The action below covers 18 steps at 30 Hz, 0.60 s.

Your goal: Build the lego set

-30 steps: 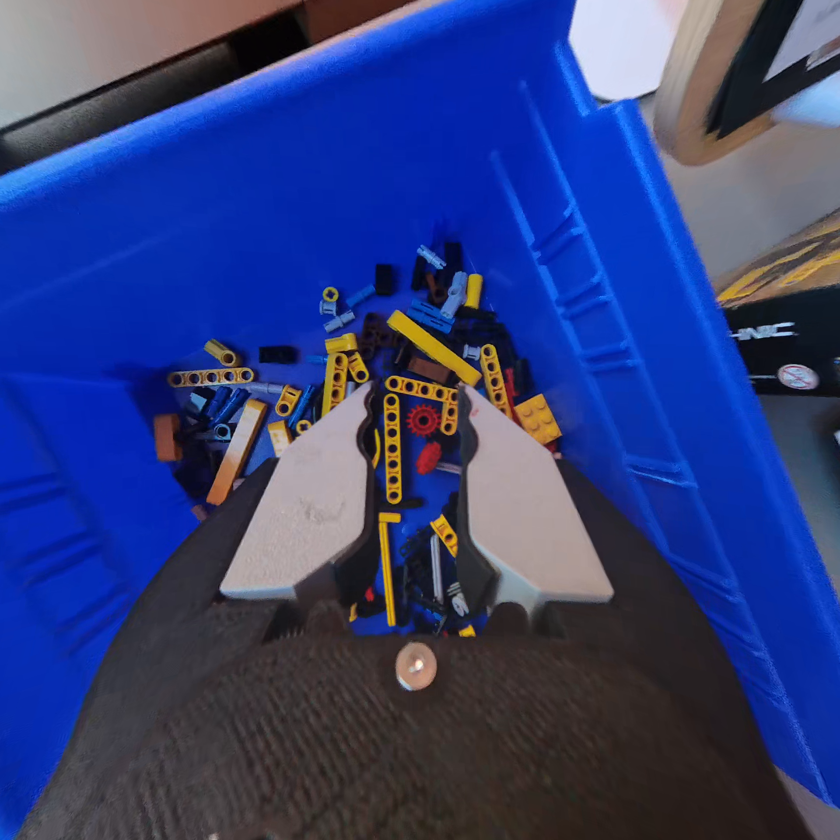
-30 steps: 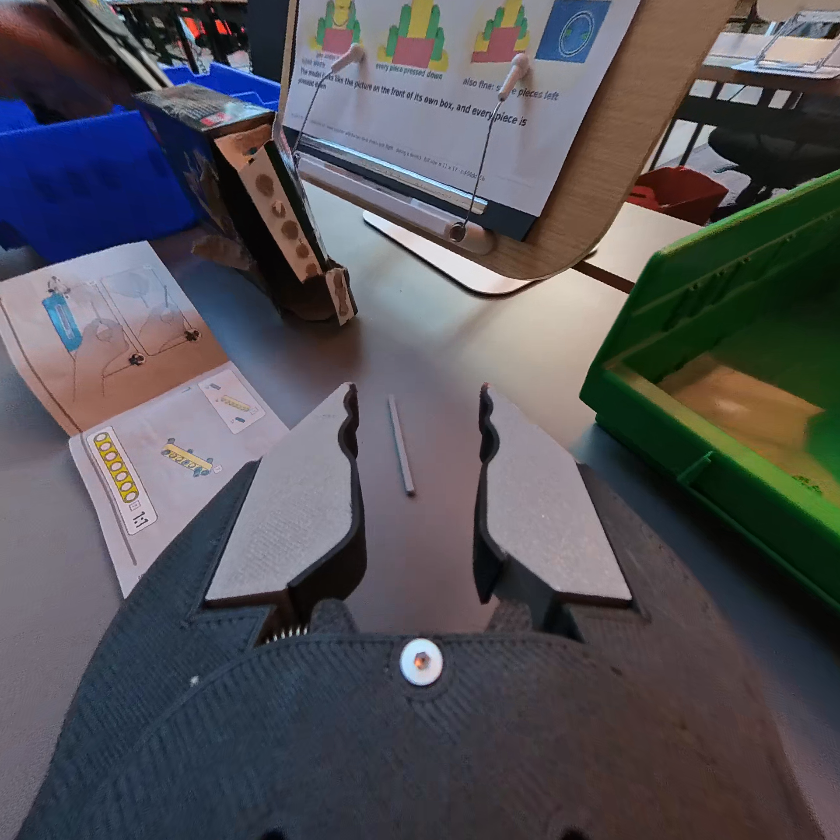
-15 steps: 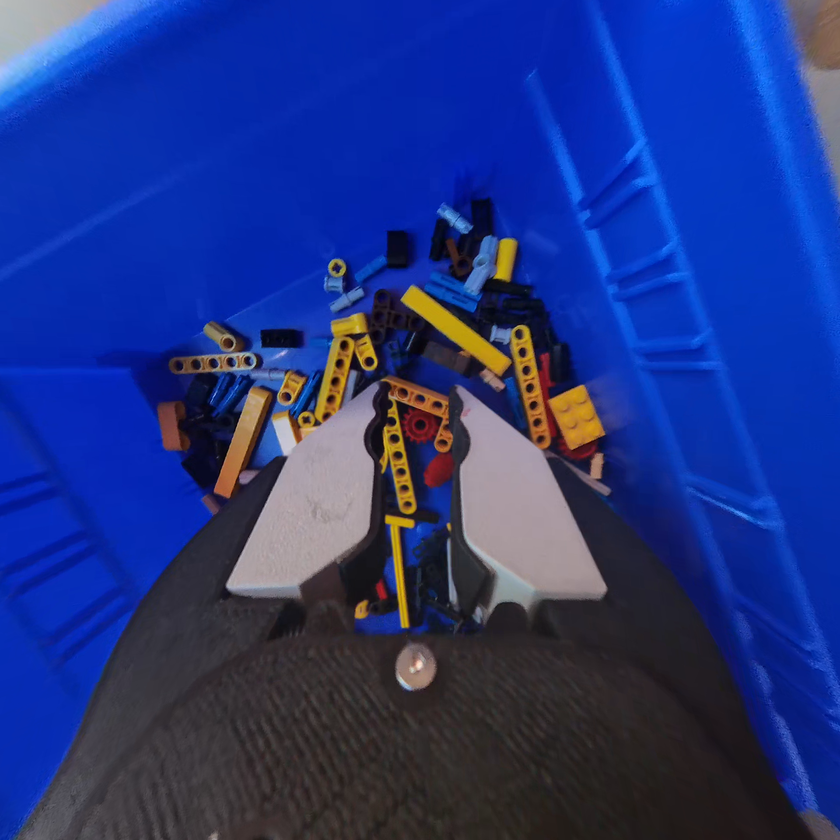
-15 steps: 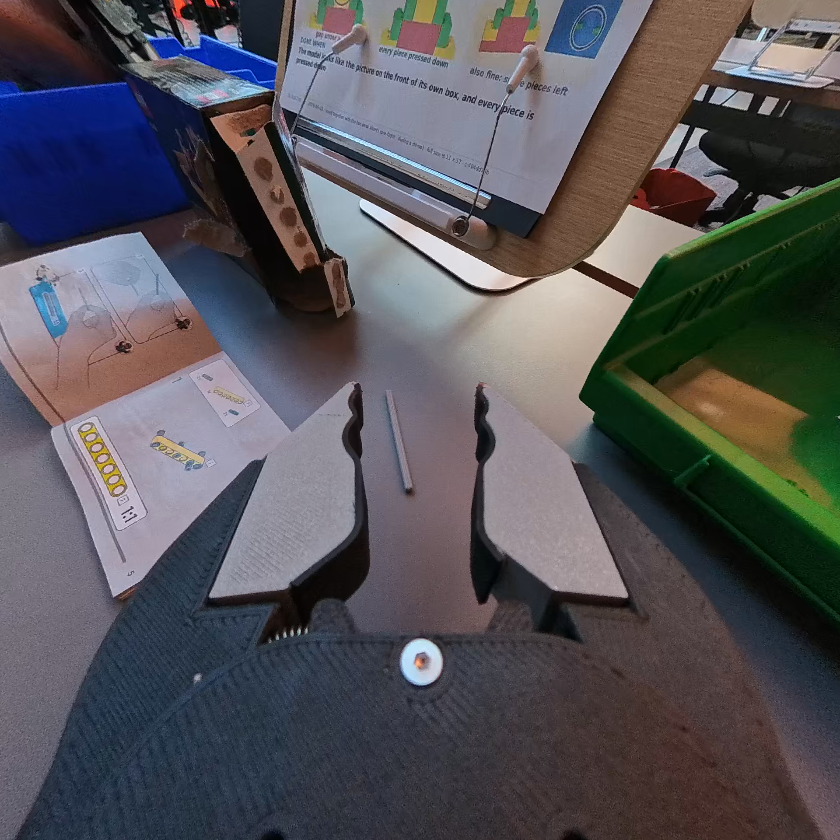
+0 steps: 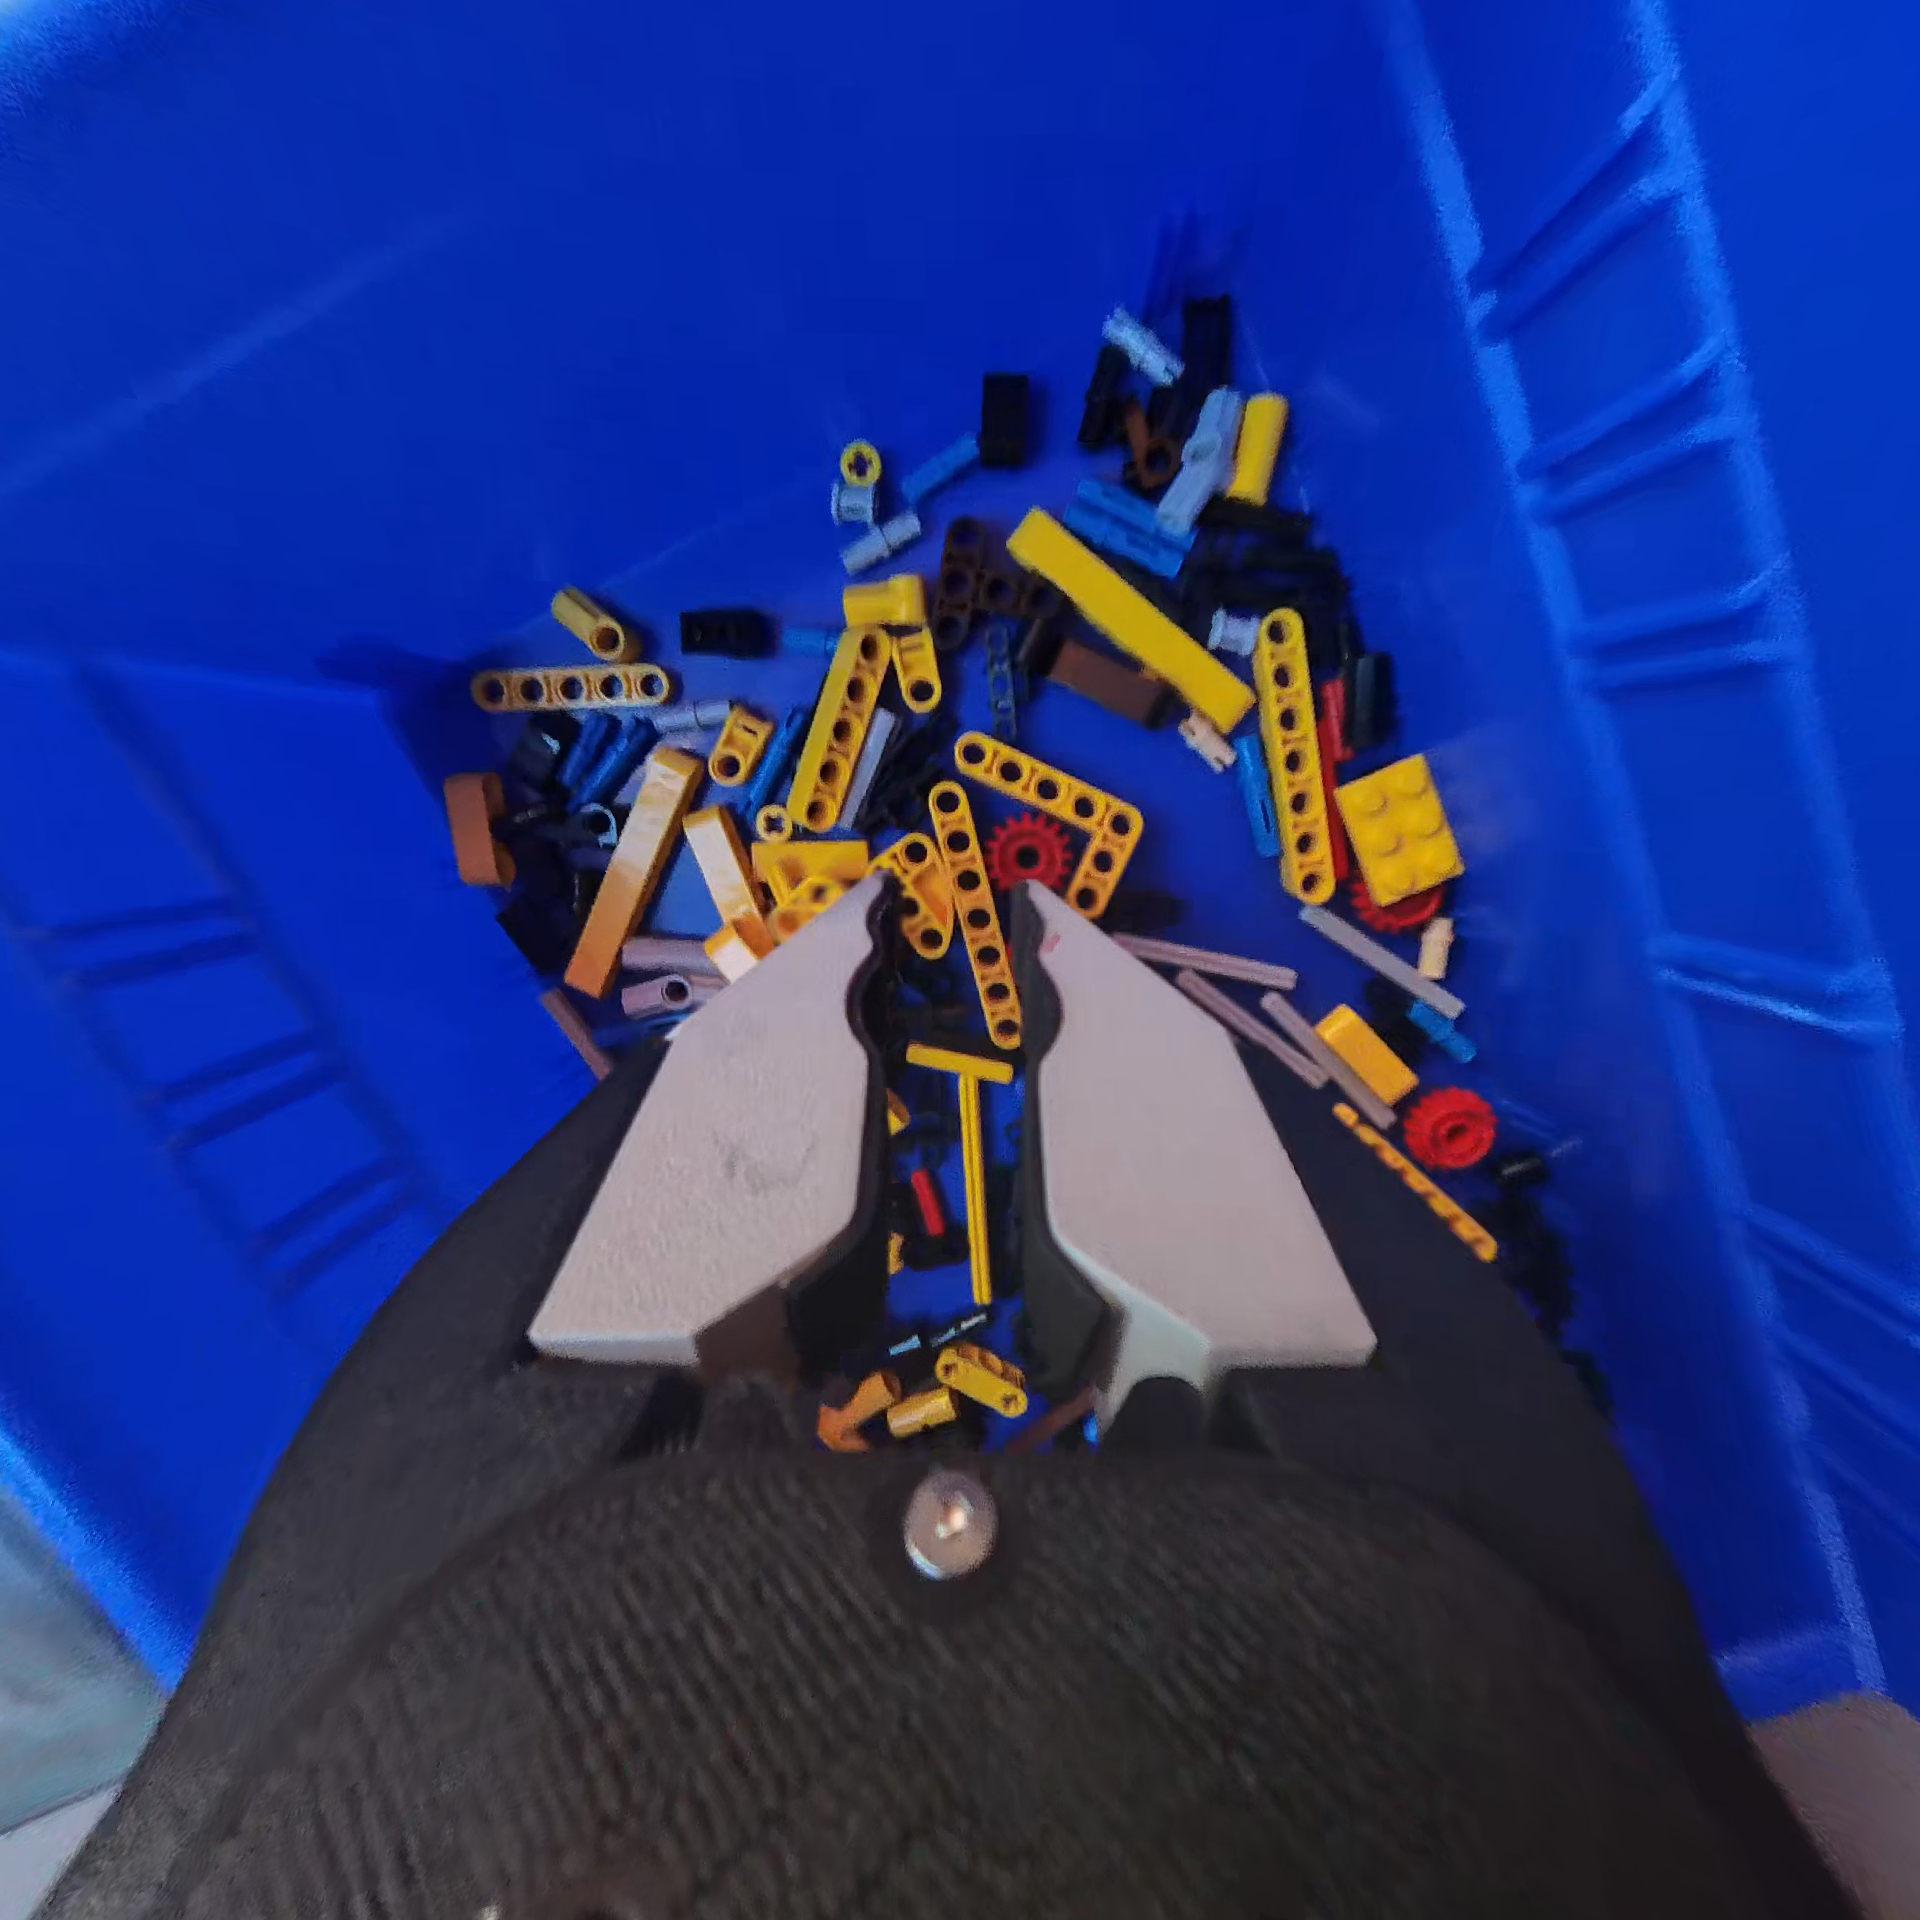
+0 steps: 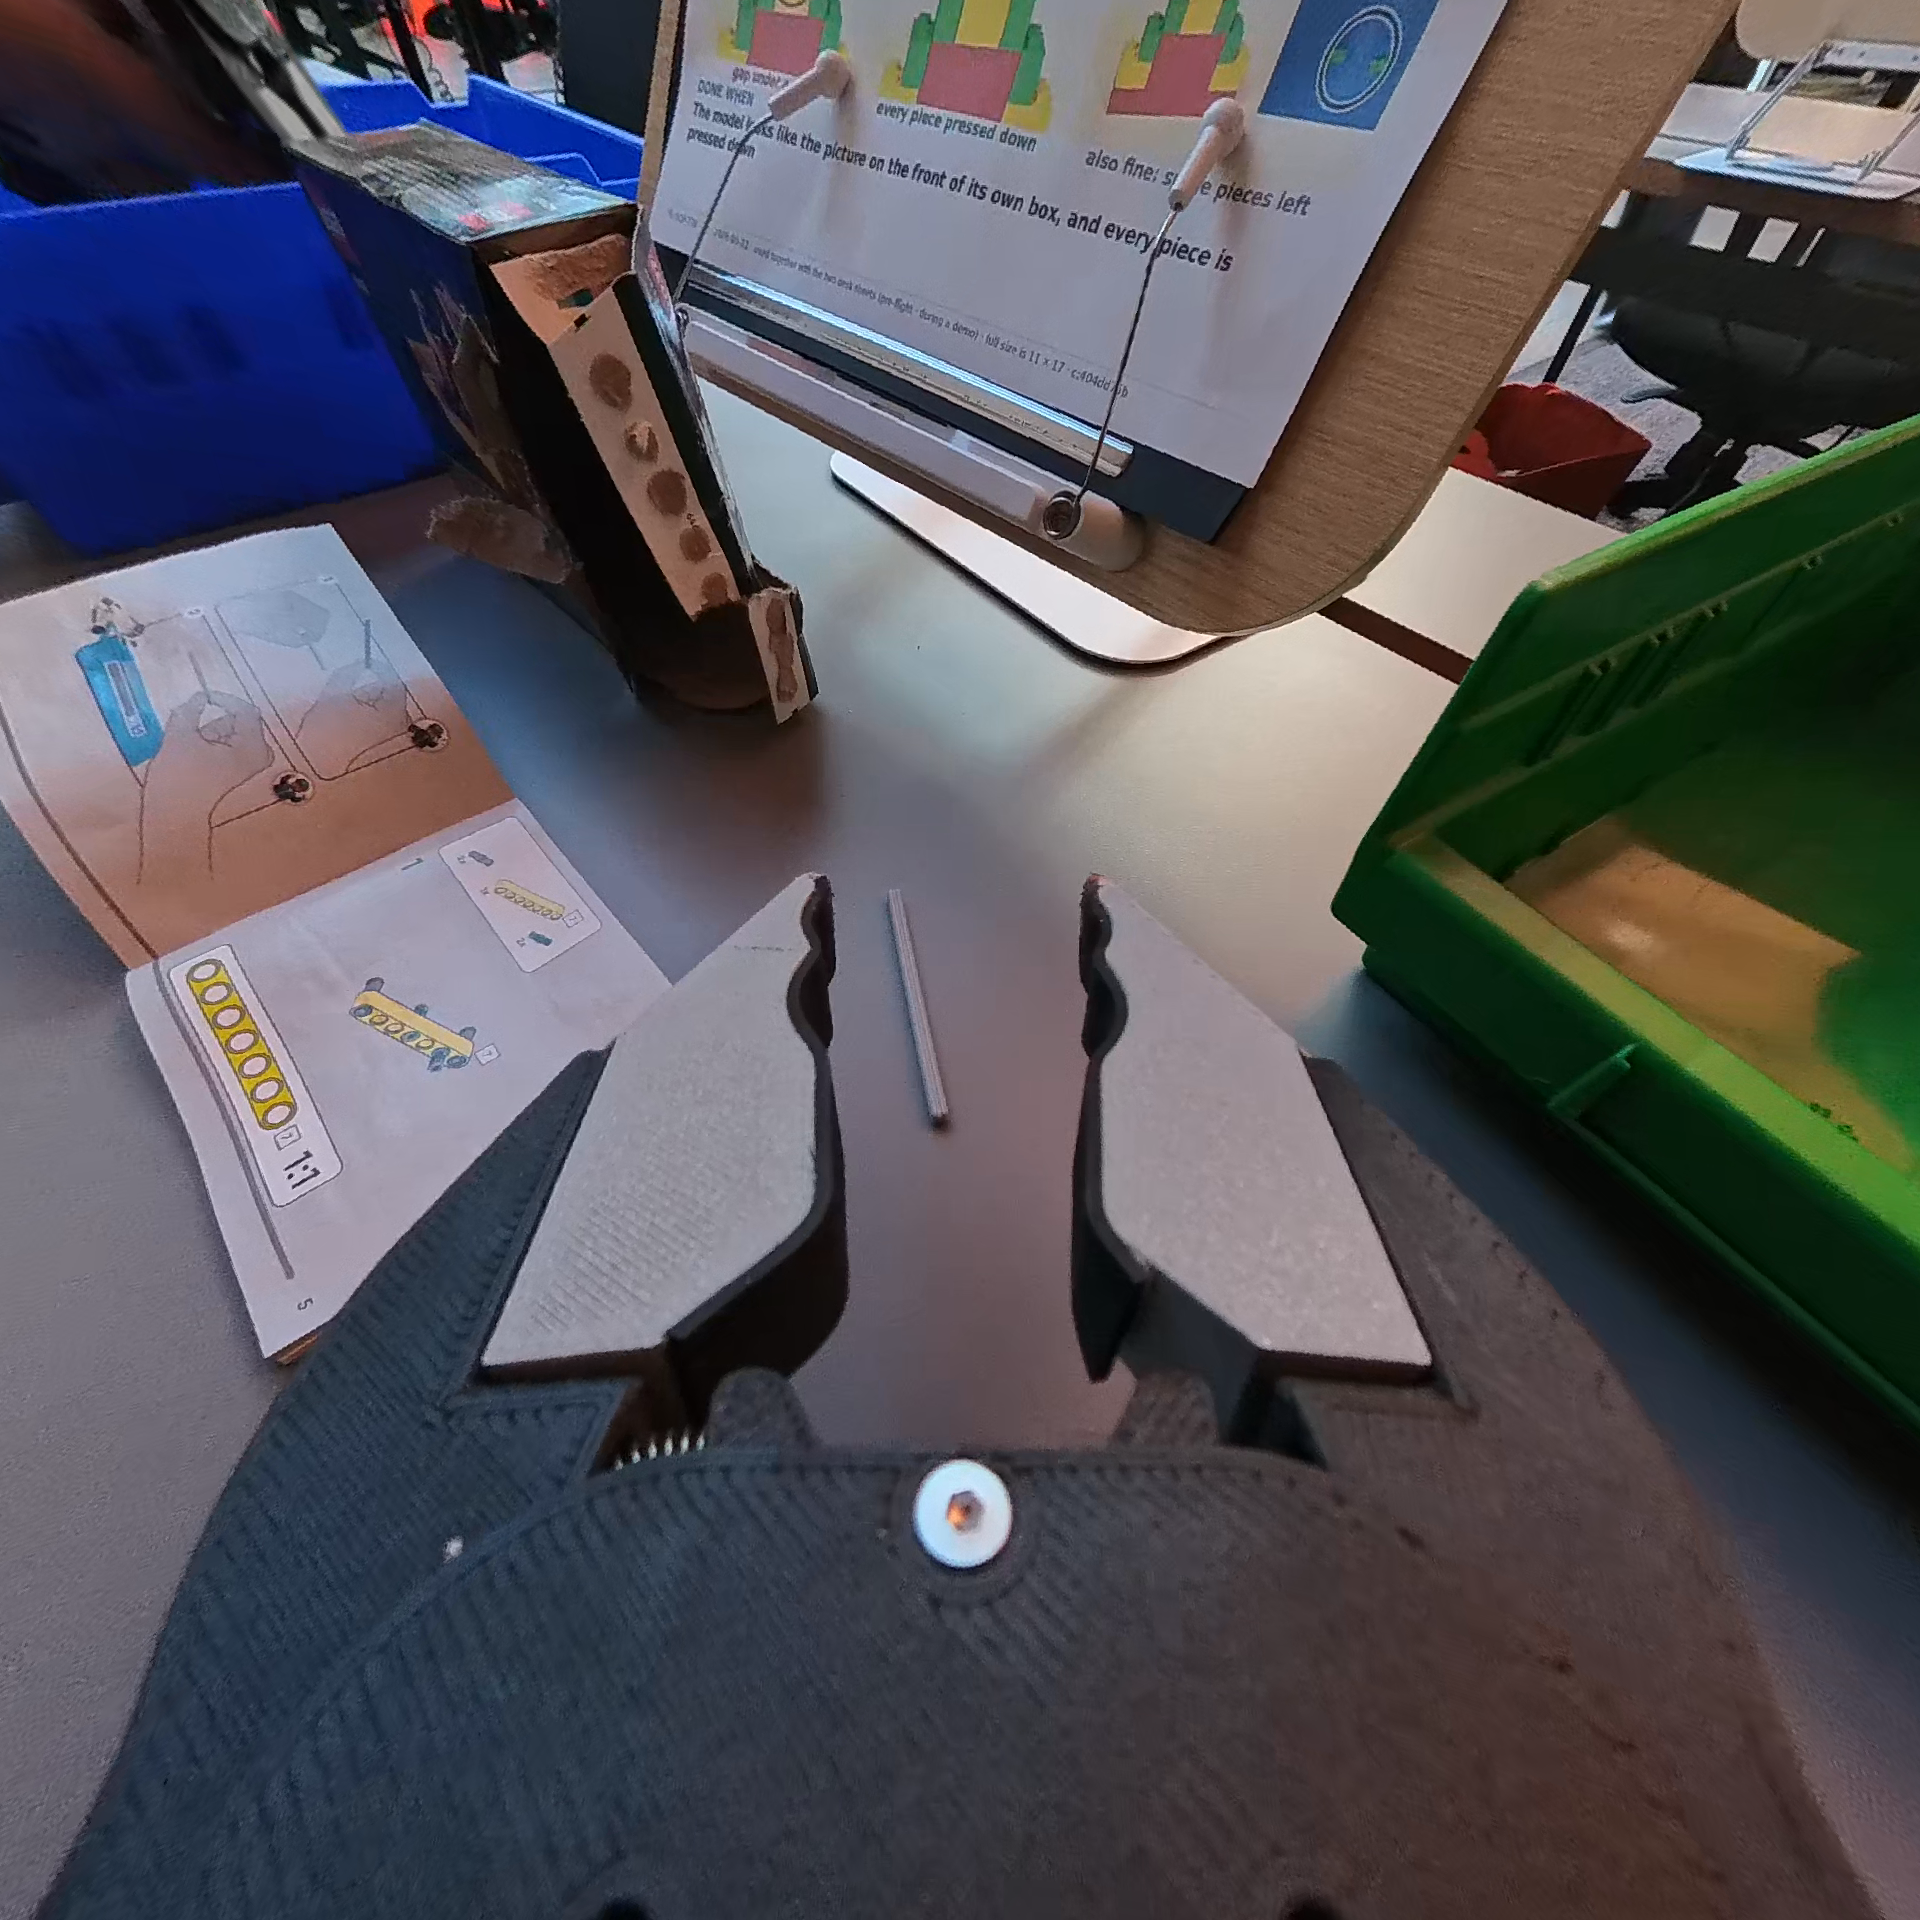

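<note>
In the left wrist view my left gripper (image 5: 951,896) is open, reaching down inside the blue bin (image 5: 520,364) over a heap of loose lego pieces. A long yellow beam with holes (image 5: 975,914) lies between its fingertips, a red gear (image 5: 1023,850) and a yellow L-shaped beam (image 5: 1060,800) just beyond. In the right wrist view my right gripper (image 6: 954,888) is open and empty above the grey table. A thin grey axle (image 6: 916,1006) lies on the table between its fingers. The open instruction booklet (image 6: 260,883) lies to the left.
A yellow 2x2 brick (image 5: 1397,828) and another red gear (image 5: 1449,1127) lie at the bin's right. A torn lego box (image 6: 582,436) and a wooden stand with a printed sheet (image 6: 1039,208) stand behind. A green bin (image 6: 1662,883) is at right, the blue bin (image 6: 187,364) at left. About 50 cm separates my left fingertips from my right. To the yellow 2x2 brick (image 5: 1397,828): left tips about 7 cm, right tips about 40 cm.
My left gripper has moved deeper into the blue bin, toward the pieces, and its jaws have narrowed around the long yellow beam. The right gripper has barely moved.
</note>
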Tool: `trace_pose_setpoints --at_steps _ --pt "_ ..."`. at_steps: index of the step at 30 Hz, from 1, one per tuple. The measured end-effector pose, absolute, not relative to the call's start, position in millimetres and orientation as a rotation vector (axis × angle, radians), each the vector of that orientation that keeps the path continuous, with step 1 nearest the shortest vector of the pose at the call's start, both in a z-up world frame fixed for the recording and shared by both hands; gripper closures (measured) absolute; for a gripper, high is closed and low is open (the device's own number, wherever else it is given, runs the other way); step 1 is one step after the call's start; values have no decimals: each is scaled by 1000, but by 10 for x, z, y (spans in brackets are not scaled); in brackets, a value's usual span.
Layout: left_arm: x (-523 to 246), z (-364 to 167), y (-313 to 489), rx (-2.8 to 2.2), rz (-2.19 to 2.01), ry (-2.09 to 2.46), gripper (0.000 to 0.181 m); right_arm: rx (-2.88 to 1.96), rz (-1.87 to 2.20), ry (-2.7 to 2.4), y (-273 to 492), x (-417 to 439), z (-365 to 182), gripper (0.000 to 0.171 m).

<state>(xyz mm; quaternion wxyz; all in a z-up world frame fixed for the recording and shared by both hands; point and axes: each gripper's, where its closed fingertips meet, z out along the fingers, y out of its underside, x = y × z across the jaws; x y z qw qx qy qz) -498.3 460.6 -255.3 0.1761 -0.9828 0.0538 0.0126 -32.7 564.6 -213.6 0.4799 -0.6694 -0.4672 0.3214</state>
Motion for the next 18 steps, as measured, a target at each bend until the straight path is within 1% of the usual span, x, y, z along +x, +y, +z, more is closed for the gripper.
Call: trace_pose_setpoints --at_steps 3,4,5,18 --pt "-5000 -2619 4527 -2836 33 142 166 -1632 782 -1140 5645 -328 -2135 128" --pt "-5006 -2612 4537 -2828 45 147 171 -1632 781 -1141 5645 -327 -2135 128" --pt "-4993 -2616 4527 -2835 36 149 172 -1631 780 -1140 5645 -327 -2135 128" --pt "-4978 -2617 4504 -2856 66 174 173 -1628 780 -1149 5631 -329 -2138 129"
